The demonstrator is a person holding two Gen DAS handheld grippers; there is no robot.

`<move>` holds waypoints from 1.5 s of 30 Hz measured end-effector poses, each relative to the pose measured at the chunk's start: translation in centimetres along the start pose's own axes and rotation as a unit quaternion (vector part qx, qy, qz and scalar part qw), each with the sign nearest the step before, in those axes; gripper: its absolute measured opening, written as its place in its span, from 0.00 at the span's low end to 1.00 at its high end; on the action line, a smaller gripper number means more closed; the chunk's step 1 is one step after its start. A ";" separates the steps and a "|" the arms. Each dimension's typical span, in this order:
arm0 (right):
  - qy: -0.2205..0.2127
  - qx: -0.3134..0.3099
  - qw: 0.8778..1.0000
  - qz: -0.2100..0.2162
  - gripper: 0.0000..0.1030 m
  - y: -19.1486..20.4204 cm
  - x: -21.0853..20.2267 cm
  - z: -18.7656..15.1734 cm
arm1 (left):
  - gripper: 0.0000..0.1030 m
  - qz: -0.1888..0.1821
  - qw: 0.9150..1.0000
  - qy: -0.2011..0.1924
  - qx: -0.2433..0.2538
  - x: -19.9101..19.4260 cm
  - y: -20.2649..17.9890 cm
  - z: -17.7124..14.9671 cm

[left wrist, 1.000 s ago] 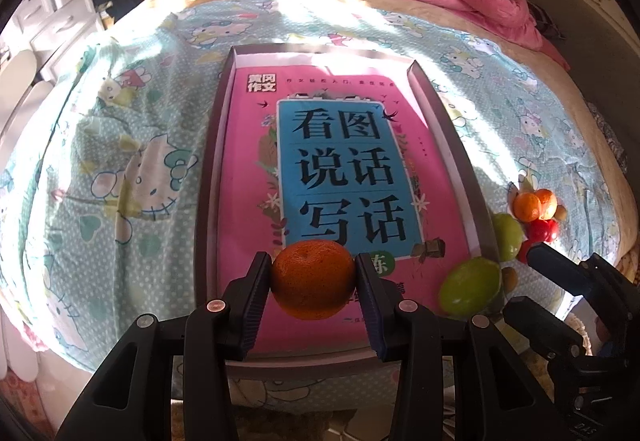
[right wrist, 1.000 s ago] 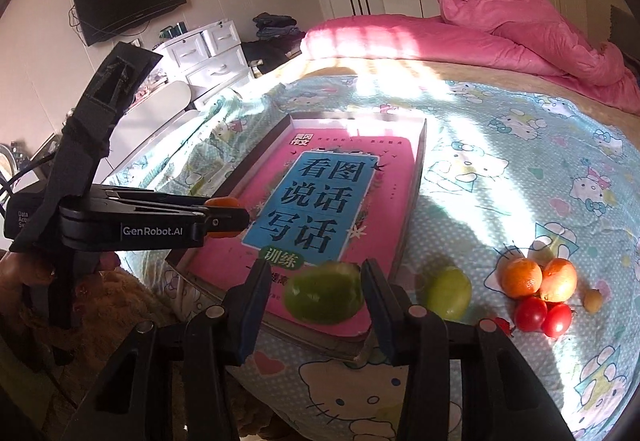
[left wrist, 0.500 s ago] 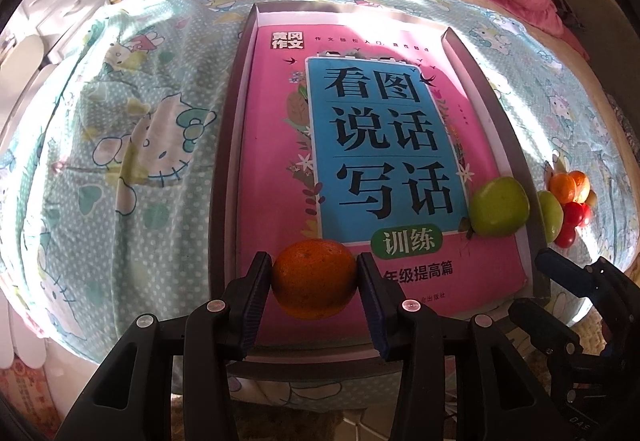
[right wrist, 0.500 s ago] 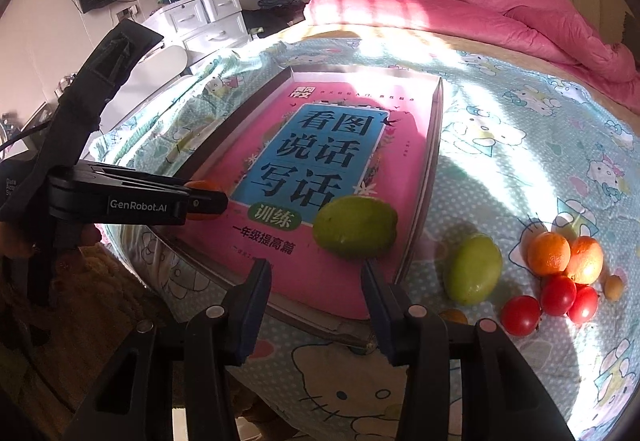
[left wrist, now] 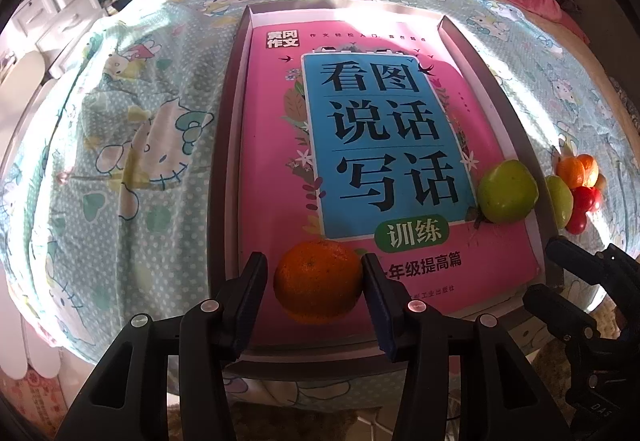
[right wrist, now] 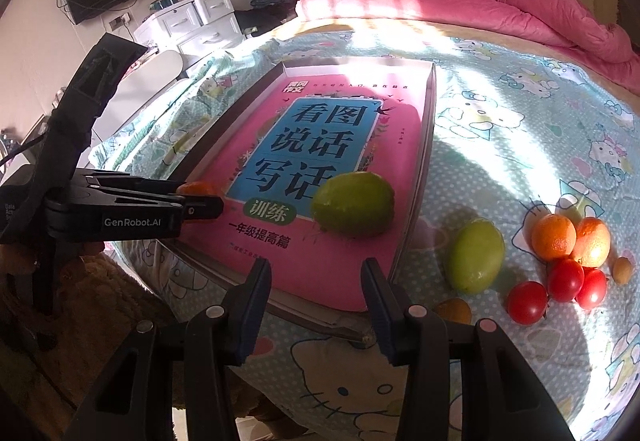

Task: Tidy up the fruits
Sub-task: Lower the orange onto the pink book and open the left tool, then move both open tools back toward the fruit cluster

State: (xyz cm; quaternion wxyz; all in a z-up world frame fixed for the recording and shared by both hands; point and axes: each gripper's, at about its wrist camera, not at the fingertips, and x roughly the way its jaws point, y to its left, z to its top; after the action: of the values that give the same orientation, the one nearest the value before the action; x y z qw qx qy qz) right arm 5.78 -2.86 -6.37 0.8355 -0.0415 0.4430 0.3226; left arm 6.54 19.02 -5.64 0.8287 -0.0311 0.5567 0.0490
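**Two fruits in the tray, the rest still on the bed**

Two fruits sat on the pink book (left wrist: 276, 169) inside the tray (left wrist: 226, 145): a green fruit (right wrist: 353, 203) at its right edge and a mandarin (left wrist: 318, 287) at the near edge, between the opening jaws of the left gripper (left wrist: 316, 293), a gap showing on its left side. The right gripper (right wrist: 316, 305) hung open and empty. Another green fruit (right wrist: 475, 256), two mandarins (right wrist: 554, 237), three cherry tomatoes (right wrist: 565, 279) and small brownish fruits, hard to identify, remained on the sheet (right wrist: 520, 113) to the right.

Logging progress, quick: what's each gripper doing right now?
Left gripper: jaws opening around the orange, gap showing on one side.
Right gripper: open, holding nothing.
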 end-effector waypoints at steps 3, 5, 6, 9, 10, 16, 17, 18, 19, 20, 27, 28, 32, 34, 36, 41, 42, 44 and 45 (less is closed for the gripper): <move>-0.002 0.007 1.000 0.002 0.46 -0.3 -0.2 0.1 | 0.50 0.003 1.000 -0.002 0.003 0.0 -0.1 0.0; -0.004 0.012 1.000 0.004 0.46 -0.4 -0.4 0.2 | 0.51 0.002 1.000 -0.006 0.005 -0.2 -0.2 0.1; -0.005 0.013 1.000 0.003 0.46 -0.5 -0.5 0.2 | 0.54 0.000 1.000 -0.007 0.006 -0.2 -0.2 0.1; -0.008 0.018 1.000 0.003 0.46 -0.7 -0.7 0.3 | 0.56 -0.001 1.000 -0.012 0.009 -0.4 -0.4 0.2; -0.009 0.020 1.000 0.002 0.46 -0.8 -0.8 0.3 | 0.57 -0.003 1.000 -0.014 0.011 -0.4 -0.5 0.2; -0.014 0.024 1.000 0.000 0.46 -1.0 -1.3 0.3 | 0.60 -0.011 0.999 -0.033 0.014 -1.2 -1.0 0.4; -0.014 0.025 1.000 0.000 0.46 -1.0 -1.3 0.3 | 0.64 -0.013 0.999 -0.035 0.014 -1.2 -1.1 0.4; -0.013 0.026 1.000 -0.001 0.46 -1.0 -1.4 0.3 | 0.68 -0.016 0.999 -0.036 0.014 -1.3 -1.1 0.4; -0.013 0.027 1.000 0.000 0.47 -1.1 -1.4 0.2 | 0.70 -0.018 0.999 -0.038 0.013 -1.4 -1.2 0.5; -0.014 0.028 0.999 0.000 0.49 -1.1 -1.5 0.2 | 0.71 -0.021 0.999 -0.040 0.012 -1.5 -1.2 0.5; -0.020 0.032 0.999 0.000 0.54 -1.4 -1.9 0.2 | 0.74 -0.040 0.998 -0.057 0.008 -2.3 -1.6 0.8; -0.022 0.032 0.999 0.001 0.57 -1.3 -1.9 0.2 | 0.74 -0.041 0.997 -0.060 0.008 -2.4 -1.8 0.8; -0.024 0.030 0.999 -0.001 0.58 -1.3 -2.2 0.2 | 0.75 -0.047 0.996 -0.071 0.006 -2.9 -2.1 1.0; -0.026 0.029 0.999 -0.003 0.58 -1.2 -2.3 0.2 | 0.75 -0.046 0.996 -0.079 -0.002 -3.1 -1.9 1.2; -0.029 0.026 0.999 -0.007 0.64 -1.2 -2.5 0.1 | 0.76 -0.055 0.995 -0.085 -0.014 -3.4 -1.7 1.3; -0.038 0.031 0.999 -0.013 0.66 -1.5 -3.0 0.2 | 0.79 -0.070 0.992 -0.103 -0.021 -4.2 -1.7 1.4; -0.039 0.033 0.999 -0.014 0.66 -1.6 -3.1 0.3 | 0.79 -0.070 0.992 -0.106 -0.022 -4.3 -1.7 1.4; -0.042 0.037 0.998 -0.015 0.67 -1.8 -3.2 0.4 | 0.80 -0.074 0.991 -0.112 -0.026 -4.6 -1.9 1.5; -0.044 0.038 0.998 -0.016 0.68 -1.8 -3.3 0.4 | 0.80 -0.077 0.990 -0.114 -0.028 -4.7 -1.9 1.5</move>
State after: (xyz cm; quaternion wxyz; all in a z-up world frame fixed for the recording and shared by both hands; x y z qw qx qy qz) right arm 5.79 -5.84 -3.97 0.8603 -0.0030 0.4169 0.2934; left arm 6.38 17.06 -0.70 0.8869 -0.0911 0.4530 0.0039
